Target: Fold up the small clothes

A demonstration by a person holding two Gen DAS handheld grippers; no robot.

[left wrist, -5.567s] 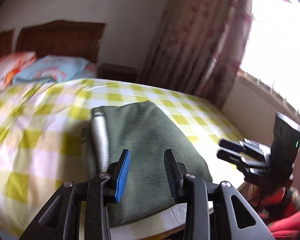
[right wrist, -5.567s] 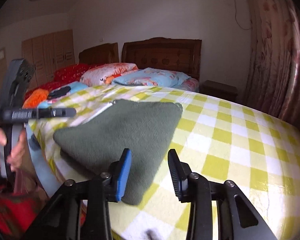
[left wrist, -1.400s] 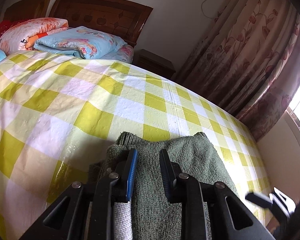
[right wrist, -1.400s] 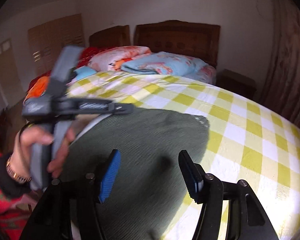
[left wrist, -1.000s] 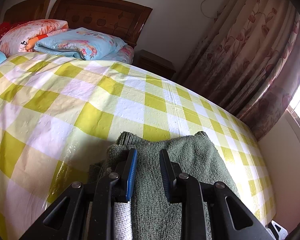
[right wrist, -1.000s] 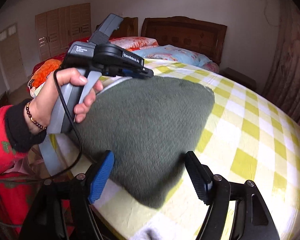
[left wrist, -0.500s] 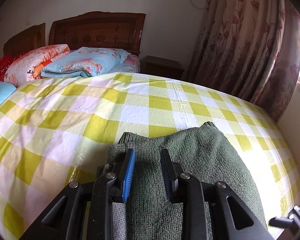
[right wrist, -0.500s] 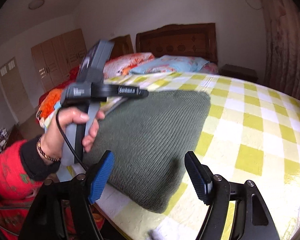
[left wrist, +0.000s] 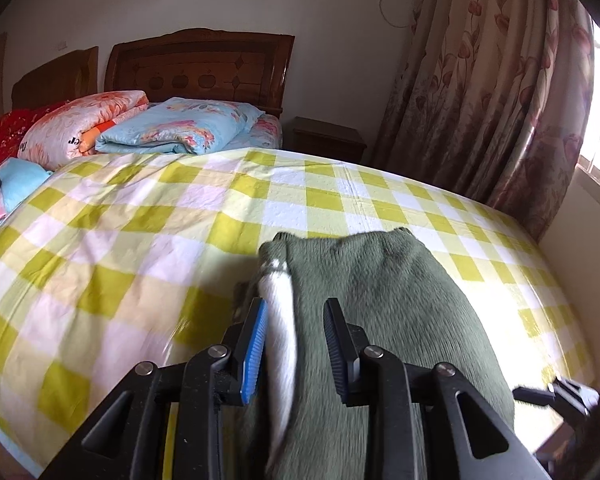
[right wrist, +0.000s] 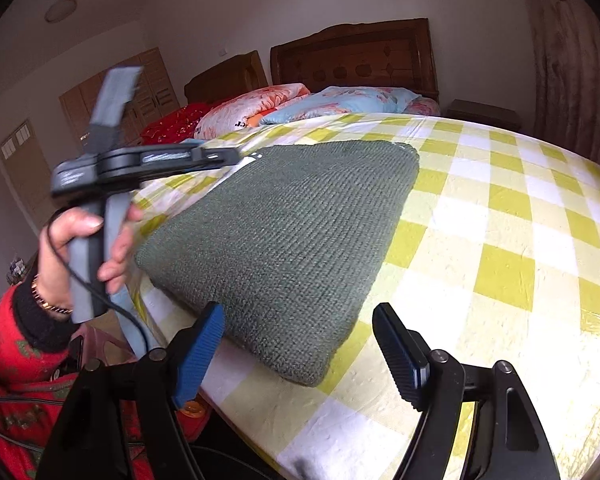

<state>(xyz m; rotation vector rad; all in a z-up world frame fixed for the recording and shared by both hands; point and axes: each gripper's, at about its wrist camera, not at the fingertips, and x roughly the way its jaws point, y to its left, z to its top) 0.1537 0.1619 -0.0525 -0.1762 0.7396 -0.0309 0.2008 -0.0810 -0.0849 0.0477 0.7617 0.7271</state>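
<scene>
A folded dark green knit garment (right wrist: 284, 232) lies flat near the front edge of the yellow-checked bedspread (right wrist: 520, 248). In the left wrist view it (left wrist: 388, 304) shows a white inner edge (left wrist: 280, 320) along its left side. My left gripper (left wrist: 296, 344) is open above that left edge, with the white strip between its fingers, not clamped. From the right wrist view the left gripper (right wrist: 228, 156) hovers by the garment's far left corner. My right gripper (right wrist: 296, 348) is wide open just above the garment's near corner, holding nothing.
Folded quilts and pillows (left wrist: 148, 132) lie at the head of the bed by the wooden headboard (left wrist: 196, 68). A nightstand (left wrist: 324, 140) and floral curtains (left wrist: 492, 100) stand at the right. The person's red sleeve (right wrist: 16, 344) is at the bed's front edge.
My left gripper has opened, let go of the garment's left edge and drawn back a little. The garment now lies flat. My right gripper stays wide open near the front corner.
</scene>
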